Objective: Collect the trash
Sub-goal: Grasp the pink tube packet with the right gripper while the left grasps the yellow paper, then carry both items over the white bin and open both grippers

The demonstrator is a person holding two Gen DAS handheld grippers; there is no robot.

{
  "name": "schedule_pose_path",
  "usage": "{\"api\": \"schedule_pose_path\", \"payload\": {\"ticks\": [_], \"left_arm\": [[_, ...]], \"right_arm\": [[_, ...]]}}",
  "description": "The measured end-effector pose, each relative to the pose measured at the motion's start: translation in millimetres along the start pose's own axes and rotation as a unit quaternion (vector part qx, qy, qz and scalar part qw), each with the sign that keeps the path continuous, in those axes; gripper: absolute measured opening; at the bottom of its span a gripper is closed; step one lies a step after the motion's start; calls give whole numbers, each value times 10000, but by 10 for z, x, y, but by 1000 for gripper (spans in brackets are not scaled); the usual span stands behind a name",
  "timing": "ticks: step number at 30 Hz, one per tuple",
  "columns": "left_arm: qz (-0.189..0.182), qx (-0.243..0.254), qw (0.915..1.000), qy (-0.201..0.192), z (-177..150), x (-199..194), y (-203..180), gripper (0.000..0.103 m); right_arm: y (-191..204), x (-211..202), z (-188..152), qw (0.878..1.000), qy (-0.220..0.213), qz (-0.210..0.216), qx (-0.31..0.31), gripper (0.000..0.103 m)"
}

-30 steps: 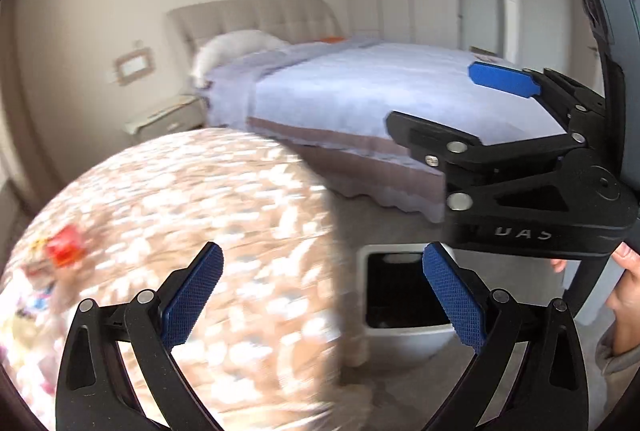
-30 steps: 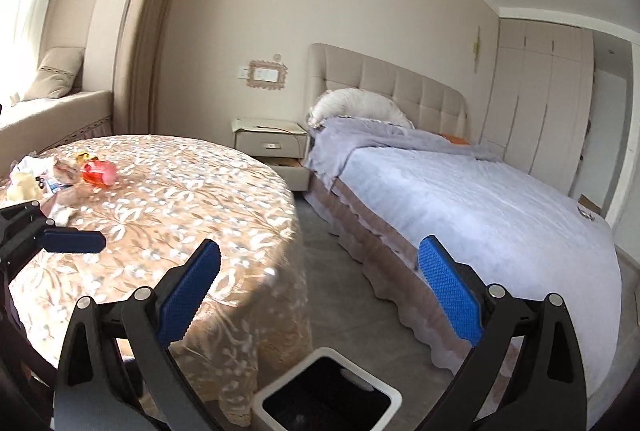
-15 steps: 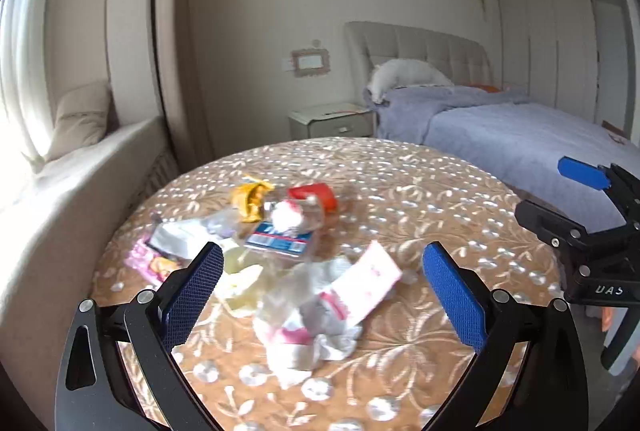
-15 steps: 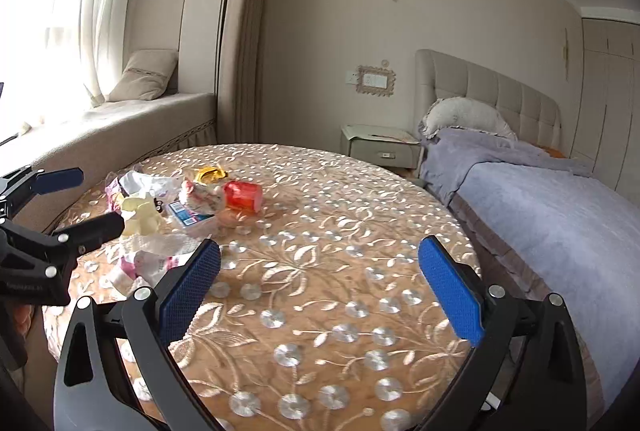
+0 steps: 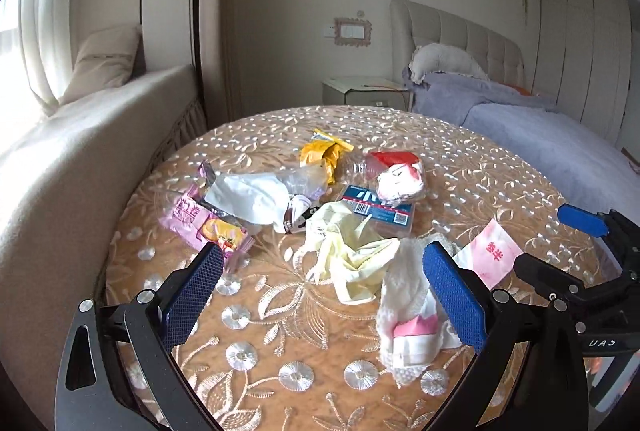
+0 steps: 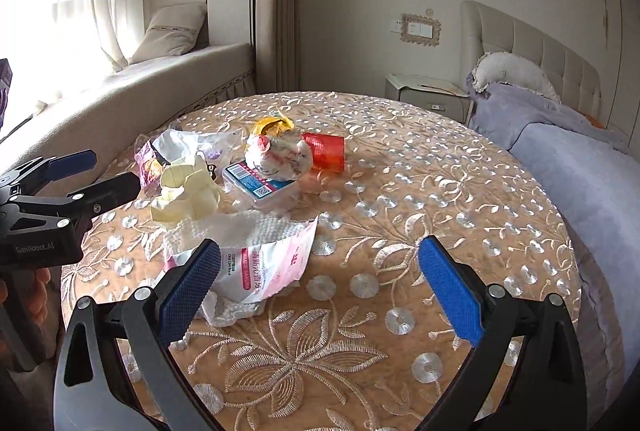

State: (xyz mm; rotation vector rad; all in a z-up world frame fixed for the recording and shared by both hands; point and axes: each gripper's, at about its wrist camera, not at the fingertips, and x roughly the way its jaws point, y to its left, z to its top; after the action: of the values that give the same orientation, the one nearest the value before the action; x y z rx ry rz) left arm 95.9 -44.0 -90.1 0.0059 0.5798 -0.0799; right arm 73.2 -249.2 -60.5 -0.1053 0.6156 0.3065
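A heap of trash lies on the round table with the embroidered brown cloth. My left gripper is open over a pale yellow crumpled glove, and a white paper towel lies by its right finger. Behind them are a blue-labelled clear box, a crushed bottle with a red label, a yellow wrapper and a pink snack wrapper. My right gripper is open, empty, just right of a pink-and-white wipes packet. The left gripper shows at the left edge.
A bed with a grey-blue cover runs along the table's right side. A nightstand stands behind the table. A window seat with a cushion curves along the left. The table edge drops off at right.
Both views swung left from the bed and the floor bin onto the table, then came closer to the trash heap. Both grippers stayed open.
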Motion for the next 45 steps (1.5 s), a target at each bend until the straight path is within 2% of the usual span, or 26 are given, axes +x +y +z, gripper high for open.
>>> {"api": "schedule_pose_path", "payload": {"ticks": [10,12,14,16,17,18,19,20,24,25,26,30,38,45], "left_arm": [[-158,39,9985,524,46,453,-12,98],[-221,-81,9982,558,56,506,23,90],[-356,-126,9970,670,62,577,40,71],[-394,-50,9962,770,52,647,20,63],[-422,-21,9959,802,42,673,10,56],[-498,-16,9954,825,34,696,3,53],[-592,-39,9948,825,33,708,0,46],[-653,-75,9945,811,38,720,1,41],[-779,-39,9944,718,81,756,-5,29],[-800,-29,9944,687,91,762,-2,18],[-836,-36,9942,670,100,769,3,15],[-888,-29,9945,555,124,725,2,13],[-775,102,9969,92,244,280,12,13],[-861,175,9958,-248,345,-138,-82,13]], "right_arm": [[24,420,4,9972,690,225,163,99],[21,472,10,9967,747,257,196,95],[17,525,25,9956,847,336,236,81],[15,582,25,9938,955,483,291,58],[26,609,19,9929,1016,548,293,53],[37,635,10,9918,1074,628,301,43],[47,653,2,9906,1128,705,307,27],[59,673,-13,9893,1174,808,317,20],[97,643,-23,9903,1077,836,261,15],[94,629,-18,9903,1044,869,281,14],[92,618,-10,9902,1043,884,281,14],[93,561,35,9910,921,936,245,11],[143,248,189,9924,433,1141,166,5],[141,-101,313,9961,38,875,-129,5]]}}
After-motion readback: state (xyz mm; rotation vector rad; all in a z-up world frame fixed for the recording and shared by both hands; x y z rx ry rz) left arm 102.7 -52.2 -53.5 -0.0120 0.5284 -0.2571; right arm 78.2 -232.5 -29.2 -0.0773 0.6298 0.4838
